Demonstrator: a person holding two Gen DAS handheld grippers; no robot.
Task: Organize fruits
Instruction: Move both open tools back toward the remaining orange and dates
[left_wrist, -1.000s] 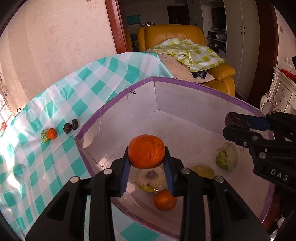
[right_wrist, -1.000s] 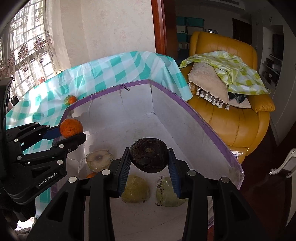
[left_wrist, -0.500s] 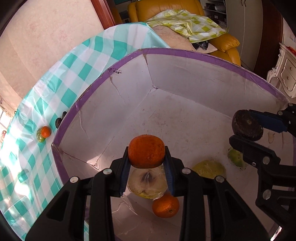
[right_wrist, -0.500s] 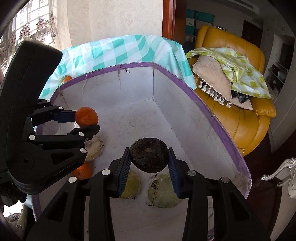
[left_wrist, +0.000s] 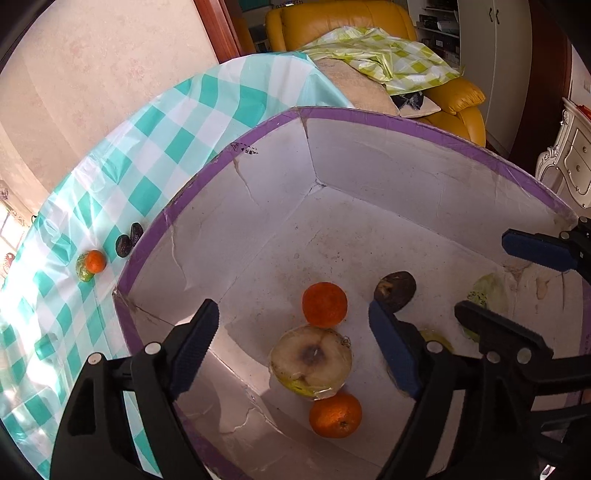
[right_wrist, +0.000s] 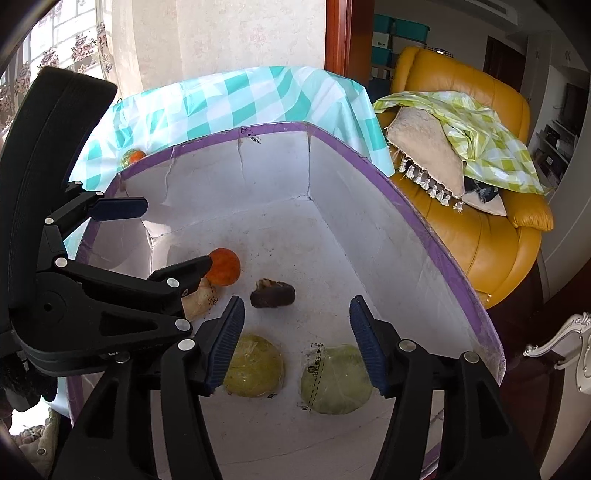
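Observation:
Both grippers hang over a white box with a purple rim (left_wrist: 207, 192). My left gripper (left_wrist: 295, 347) has its jaws opening, and nothing is pressed between them. The orange (left_wrist: 324, 305) lies loose on the box floor beside a pale wrapped fruit (left_wrist: 311, 360) and a second orange (left_wrist: 335, 414). My right gripper (right_wrist: 297, 343) is opening too, with an empty gap. A dark brown fruit (right_wrist: 272, 293) rests on the floor beyond its fingers. Two green wrapped fruits (right_wrist: 255, 365) (right_wrist: 334, 378) lie under it. The left gripper (right_wrist: 155, 240) shows at the left of the right wrist view.
On the checked tablecloth (left_wrist: 155, 140) left of the box lie a small orange (left_wrist: 95, 261), a green fruit (left_wrist: 82, 271) and two dark fruits (left_wrist: 125, 242). A yellow armchair (right_wrist: 480, 229) stands beyond the box, and a white cabinet (left_wrist: 569, 158) is at the right.
Both grippers opened. The orange left the left jaws and the dark fruit left the right jaws; both now lie on the box floor.

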